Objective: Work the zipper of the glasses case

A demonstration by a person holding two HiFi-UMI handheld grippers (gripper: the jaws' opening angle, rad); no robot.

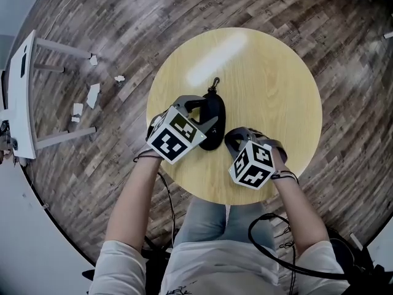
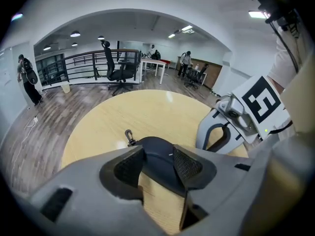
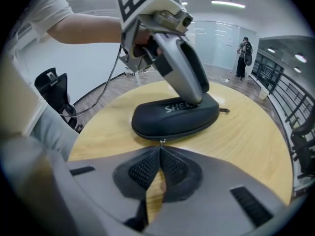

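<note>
Head view: the black oval hard glasses case (image 1: pixel 216 110) is set centrally on the round pale-wood desk (image 1: pixel 276 72). Left gripper view: the left tool (image 2: pixel 158 162) is spread astride it (steadying). Right gripper view: the silver zipper pull (image 3: pixel 162 141) is pinched by the right tool (image 3: pixel 161 154), best drawn along the seam.

Head view overhead, gripper views across table (image 1: pixel 276 72)

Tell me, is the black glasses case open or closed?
Closed: the glasses case has its lid lying flat on its base, with no gap along the visible zipper seam.
</note>
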